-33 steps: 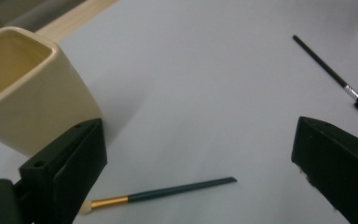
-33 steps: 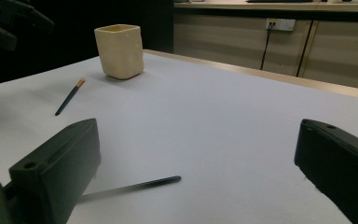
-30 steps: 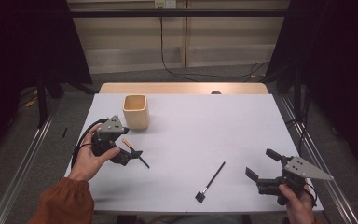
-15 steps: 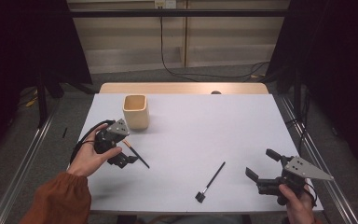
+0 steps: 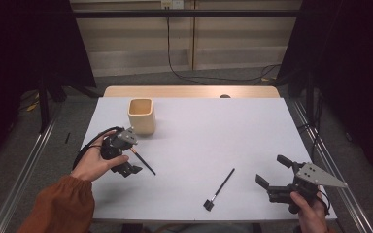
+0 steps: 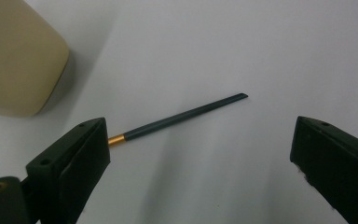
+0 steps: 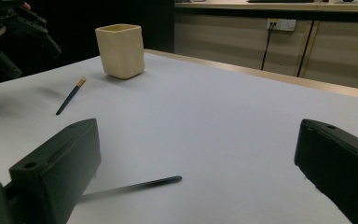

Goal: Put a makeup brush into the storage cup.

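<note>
A white rectangular table (image 5: 223, 131) carried a cream square-sided cup (image 5: 142, 115) near its far left, a dark brush with a gold ferrule (image 5: 143, 161) nearby, and another black brush (image 5: 219, 188) nearer the front.

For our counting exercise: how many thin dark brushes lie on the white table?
2. One brush lies below the left gripper, near the cream cup. The other brush lies near the table's front edge, left of the right gripper.

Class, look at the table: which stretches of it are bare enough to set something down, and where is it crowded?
Bare: the far right stretch of the table, beyond the right gripper; also the middle, between the cup and the flat-headed brush. Crowded: the near left, where the left gripper hangs open over the gold-banded brush.
</note>
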Demonstrator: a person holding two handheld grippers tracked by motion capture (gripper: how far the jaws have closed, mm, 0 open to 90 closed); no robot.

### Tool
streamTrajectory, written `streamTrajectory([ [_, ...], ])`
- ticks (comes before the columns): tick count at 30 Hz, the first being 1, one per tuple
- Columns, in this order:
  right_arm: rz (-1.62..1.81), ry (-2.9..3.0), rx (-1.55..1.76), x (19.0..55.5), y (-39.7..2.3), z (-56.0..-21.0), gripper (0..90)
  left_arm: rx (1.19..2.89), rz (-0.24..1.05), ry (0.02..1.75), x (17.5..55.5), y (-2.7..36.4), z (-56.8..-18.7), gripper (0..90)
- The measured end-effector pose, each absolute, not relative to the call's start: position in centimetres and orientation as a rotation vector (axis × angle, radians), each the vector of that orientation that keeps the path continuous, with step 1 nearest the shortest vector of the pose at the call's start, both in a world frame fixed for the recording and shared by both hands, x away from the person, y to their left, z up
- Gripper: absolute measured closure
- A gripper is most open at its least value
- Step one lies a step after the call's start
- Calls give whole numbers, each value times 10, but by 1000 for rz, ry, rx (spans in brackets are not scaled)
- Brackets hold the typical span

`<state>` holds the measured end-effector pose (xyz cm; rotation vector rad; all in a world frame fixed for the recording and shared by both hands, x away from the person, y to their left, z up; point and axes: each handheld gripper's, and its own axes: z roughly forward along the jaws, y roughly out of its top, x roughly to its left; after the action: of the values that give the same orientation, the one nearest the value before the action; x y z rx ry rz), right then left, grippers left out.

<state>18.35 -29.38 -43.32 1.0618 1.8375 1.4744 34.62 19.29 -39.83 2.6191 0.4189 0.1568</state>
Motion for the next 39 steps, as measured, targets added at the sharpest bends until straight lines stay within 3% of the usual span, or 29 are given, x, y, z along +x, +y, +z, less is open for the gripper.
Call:
streamTrajectory([
  [9,1479,1845,1062,184,-293,-433,0,2658,89,388,353,192,-406,50],
  [13,1479,1845,1060,184,-293,-433,0,2673,129,401,358,191,-408,50],
  [32,1479,1852,1060,184,-293,-434,0,2724,96,416,392,201,-416,48],
  [39,1476,1856,1059,184,-292,-434,0,2783,120,349,397,196,-422,70],
])
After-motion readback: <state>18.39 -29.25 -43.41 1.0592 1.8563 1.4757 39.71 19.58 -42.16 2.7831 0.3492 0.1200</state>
